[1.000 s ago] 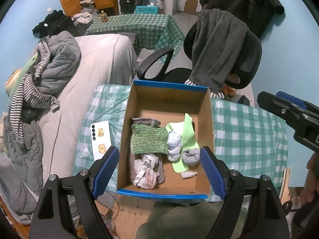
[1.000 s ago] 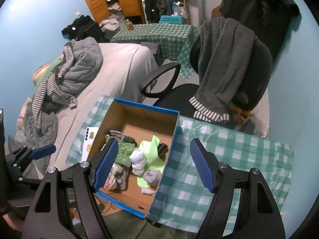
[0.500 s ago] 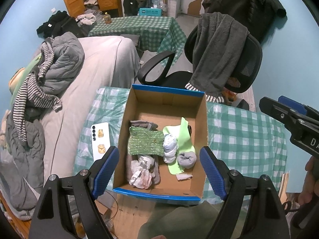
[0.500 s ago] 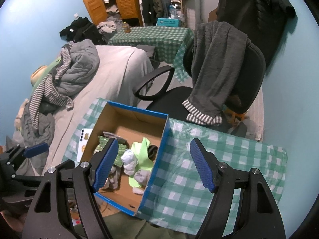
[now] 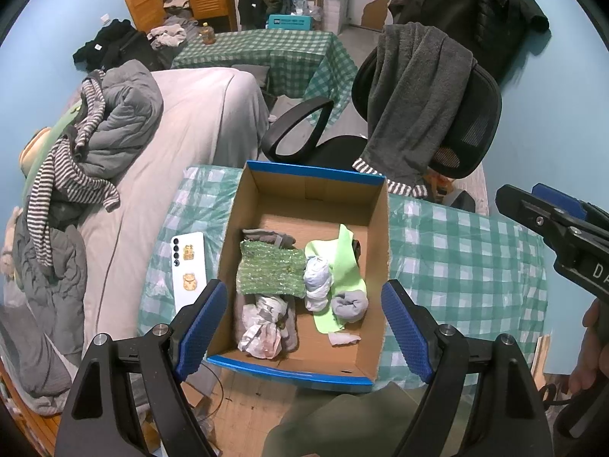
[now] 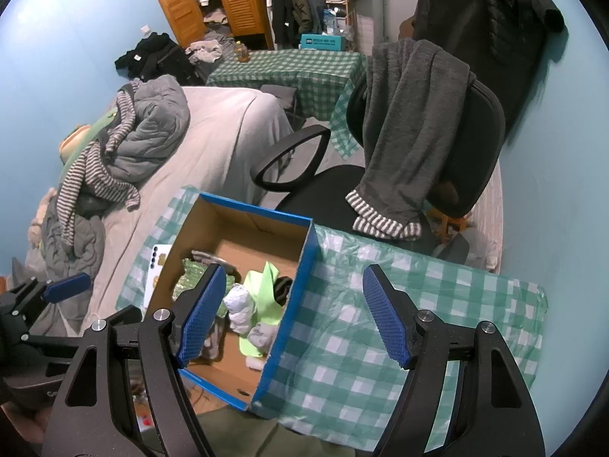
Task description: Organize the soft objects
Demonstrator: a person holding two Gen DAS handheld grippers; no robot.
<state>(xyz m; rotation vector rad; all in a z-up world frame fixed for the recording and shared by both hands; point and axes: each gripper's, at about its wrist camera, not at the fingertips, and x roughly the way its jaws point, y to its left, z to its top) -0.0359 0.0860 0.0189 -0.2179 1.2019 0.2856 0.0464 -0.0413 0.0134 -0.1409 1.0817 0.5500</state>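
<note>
Clearly both grippers are empty, jaws spread wide. The left gripper (image 5: 304,323) hangs above the near end of the cardboard box (image 5: 377,228), which sits on the desk (image 5: 464,266) with its long axis running straight away from that camera. The right gripper (image 6: 293,316) is off to the box's right, over the bare checked cloth, and from there it sees the box at a slant.

The soft things lie inside the box, crowded toward its near half: a sparkly green cloth (image 5: 271,269), a crumpled pale bundle (image 5: 262,327) just in front of it, a white rolled sock (image 5: 316,280), a grey rolled sock (image 5: 349,305) and a light green strip (image 5: 346,266) that runs lengthwise under the two socks. A grey piece (image 5: 266,235) pokes out behind the green cloth. A white phone (image 5: 189,266) lies on the desk just left of the box.

The relation that matters is that the box contents sit directly below and ahead of the left gripper, between its fingers in its own view, while the right gripper would have to cross the box's right wall to reach them. By that reading the left one is nearer to any item in the box. No soft item shows on the desk outside the box, so the sorting looks close to done or finished.
</note>
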